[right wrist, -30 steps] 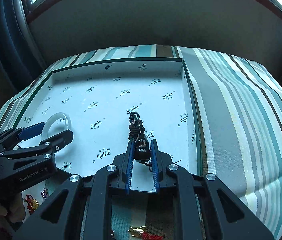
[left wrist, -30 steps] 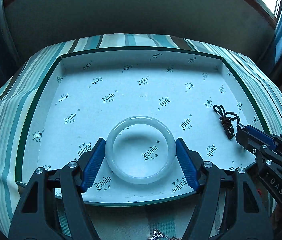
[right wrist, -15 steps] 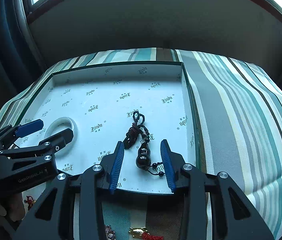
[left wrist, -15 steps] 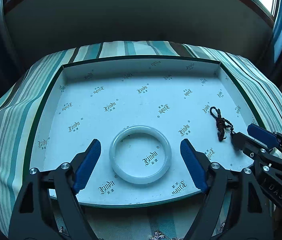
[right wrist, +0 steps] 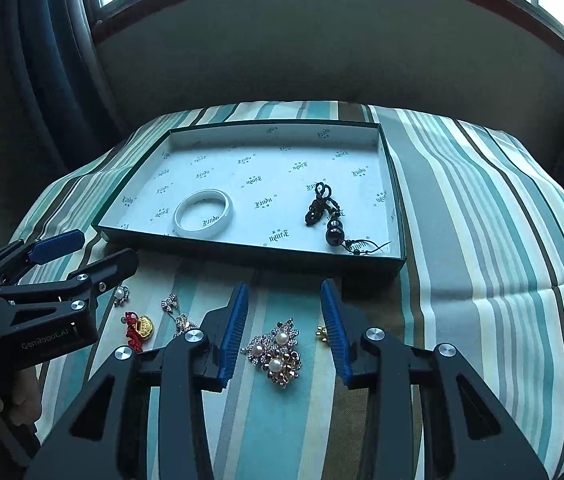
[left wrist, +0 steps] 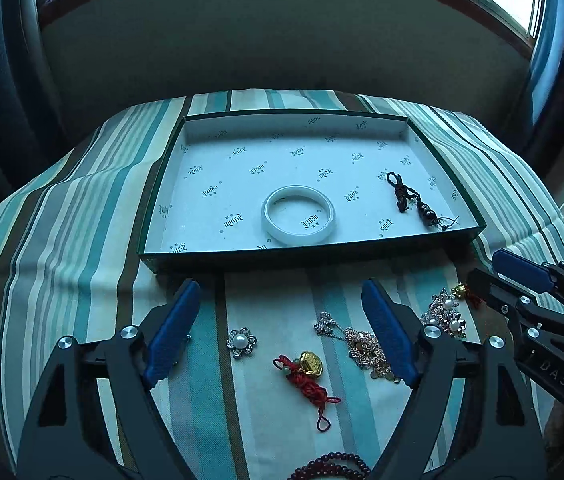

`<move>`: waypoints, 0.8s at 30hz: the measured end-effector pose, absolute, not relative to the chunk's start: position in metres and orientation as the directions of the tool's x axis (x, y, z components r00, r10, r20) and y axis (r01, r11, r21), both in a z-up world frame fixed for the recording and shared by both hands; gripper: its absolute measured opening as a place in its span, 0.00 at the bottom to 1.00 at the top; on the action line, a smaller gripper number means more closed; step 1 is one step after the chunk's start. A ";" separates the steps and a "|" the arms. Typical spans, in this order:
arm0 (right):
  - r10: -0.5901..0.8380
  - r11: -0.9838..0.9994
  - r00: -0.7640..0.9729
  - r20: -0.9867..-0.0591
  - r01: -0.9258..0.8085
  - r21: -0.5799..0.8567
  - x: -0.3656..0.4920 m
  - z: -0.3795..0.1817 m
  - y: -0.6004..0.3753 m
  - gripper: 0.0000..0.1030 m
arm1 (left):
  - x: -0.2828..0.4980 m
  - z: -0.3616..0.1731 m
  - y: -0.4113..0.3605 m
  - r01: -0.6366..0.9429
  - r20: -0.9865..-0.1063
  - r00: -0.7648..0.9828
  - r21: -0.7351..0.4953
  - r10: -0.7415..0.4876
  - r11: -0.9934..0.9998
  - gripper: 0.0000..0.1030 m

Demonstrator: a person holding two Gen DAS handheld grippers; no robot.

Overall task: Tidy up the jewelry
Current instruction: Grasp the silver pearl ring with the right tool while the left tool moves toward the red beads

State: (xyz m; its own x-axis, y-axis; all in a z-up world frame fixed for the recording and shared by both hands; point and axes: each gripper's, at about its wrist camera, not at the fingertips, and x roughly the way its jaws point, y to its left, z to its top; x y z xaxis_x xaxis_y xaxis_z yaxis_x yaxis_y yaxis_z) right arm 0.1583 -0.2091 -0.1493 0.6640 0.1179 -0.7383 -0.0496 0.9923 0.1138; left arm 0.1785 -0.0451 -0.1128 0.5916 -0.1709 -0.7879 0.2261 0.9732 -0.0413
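Currently your left gripper [left wrist: 282, 332] hangs with jaws spread wide and empty above the red-corded gold charm [left wrist: 307, 368]; your right gripper [right wrist: 286, 330] is likewise parted, straddling the pearl brooch [right wrist: 276, 354] on the striped cloth [right wrist: 481, 240]. Beyond both, the green tray [left wrist: 309, 254] holds the white bangle [left wrist: 299, 221] and, well apart, the dark bead pendant [left wrist: 413, 202]

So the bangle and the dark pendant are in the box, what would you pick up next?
Probably lower the right hand-held gripper onto the pearl brooch: it lies on the striped cloth between the open jaws, outside the box.
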 end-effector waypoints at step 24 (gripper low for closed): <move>0.202 0.978 0.544 -0.815 -0.158 0.137 0.054 -0.185 -0.154 0.37 | 0.062 -0.130 -0.007 0.181 -0.841 0.532 0.004 -0.094 0.984 0.80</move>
